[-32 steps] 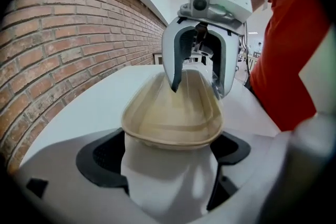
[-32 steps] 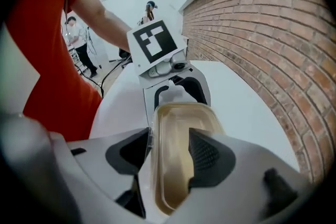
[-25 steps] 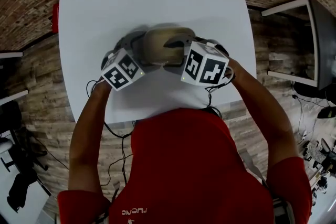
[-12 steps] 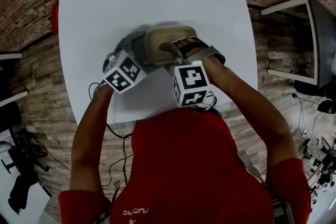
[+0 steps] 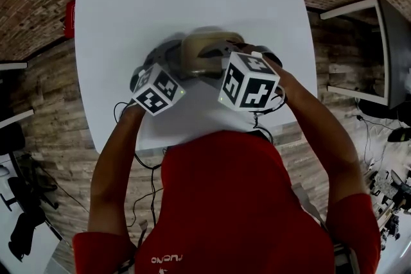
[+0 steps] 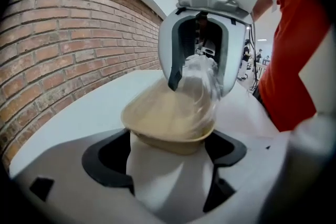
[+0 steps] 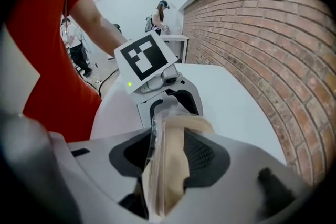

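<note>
A beige oval tray [image 5: 204,48] is held above the white table [image 5: 128,9], one gripper at each end. My left gripper [image 6: 169,136] is shut on the tray's [image 6: 168,118] near rim. My right gripper [image 6: 199,60] faces it from the far end. A clear plastic cover [image 6: 202,81] lies blurred over the tray's far half. In the right gripper view the tray [image 7: 173,149] stands edge-on between the jaws of my right gripper [image 7: 165,165], with the clear cover [image 7: 156,128] against its left side. The left gripper [image 7: 168,97] shows beyond it.
A brick wall [image 6: 63,34] runs along the table's far side. A small red object [image 5: 69,11] sits by the table's left edge. To the right stands a white side table [image 5: 350,9]. Cables trail on the wooden floor [image 5: 45,157]. Other people [image 7: 160,16] stand far off.
The right gripper swung toward the person and back up. The tray has tilted, and a clear cover now lies over it where it was open before.
</note>
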A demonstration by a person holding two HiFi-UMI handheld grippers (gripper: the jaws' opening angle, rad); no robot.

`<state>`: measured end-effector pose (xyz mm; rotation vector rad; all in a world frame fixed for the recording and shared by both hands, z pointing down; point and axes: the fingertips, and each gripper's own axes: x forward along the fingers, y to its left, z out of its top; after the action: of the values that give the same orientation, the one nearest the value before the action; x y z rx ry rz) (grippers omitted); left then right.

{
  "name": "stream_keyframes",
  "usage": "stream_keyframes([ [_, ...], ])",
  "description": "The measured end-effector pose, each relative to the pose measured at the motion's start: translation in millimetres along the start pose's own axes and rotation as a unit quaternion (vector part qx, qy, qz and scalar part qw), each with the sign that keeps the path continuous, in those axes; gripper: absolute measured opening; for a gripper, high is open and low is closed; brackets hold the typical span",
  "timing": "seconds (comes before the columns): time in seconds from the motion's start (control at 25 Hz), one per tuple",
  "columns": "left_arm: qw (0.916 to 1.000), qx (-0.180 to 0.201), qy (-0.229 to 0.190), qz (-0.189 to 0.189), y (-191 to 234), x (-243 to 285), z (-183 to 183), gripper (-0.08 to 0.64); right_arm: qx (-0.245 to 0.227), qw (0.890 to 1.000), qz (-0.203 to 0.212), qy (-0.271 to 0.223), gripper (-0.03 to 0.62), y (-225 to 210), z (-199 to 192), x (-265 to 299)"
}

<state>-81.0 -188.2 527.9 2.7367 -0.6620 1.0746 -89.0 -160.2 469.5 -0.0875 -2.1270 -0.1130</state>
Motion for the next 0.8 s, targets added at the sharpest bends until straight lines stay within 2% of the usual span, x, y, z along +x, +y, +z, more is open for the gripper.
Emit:
stream_keyframes([
  [0.16,1.0,-0.004,-0.003,-0.004,0,-2,-1,0.454,-0.096,0.993,-0.059,0.044,0.175,0,0,-3],
  [0.24,1.0,-0.004,-0.004,-0.004,0,-3,-2,0.454,-0.121,0.988,-0.074,0.053,0.175,0,2,-8],
  [0.44,0.9999,-0.009,-0.009,-0.006,-1,-6,-2,0.454,-0.13,0.985,-0.101,0.041,0.159,-8,11,-26],
  [0.52,0.9998,-0.015,-0.013,-0.005,-1,-9,-1,0.454,-0.133,0.983,-0.12,0.031,0.093,-16,13,-33],
  [0.6,0.9995,-0.021,-0.021,-0.003,-2,-13,2,0.454,-0.132,0.982,-0.131,0.023,0.067,-21,13,-39],
  [0.68,0.9988,-0.03,-0.039,0.001,-1,-20,8,0.455,-0.132,0.982,-0.136,0.017,0.066,-23,13,-43],
  [0.8,0.9942,-0.062,-0.087,0.01,1,-35,24,0.454,-0.143,0.98,-0.138,0.016,0.066,-20,13,-42],
])
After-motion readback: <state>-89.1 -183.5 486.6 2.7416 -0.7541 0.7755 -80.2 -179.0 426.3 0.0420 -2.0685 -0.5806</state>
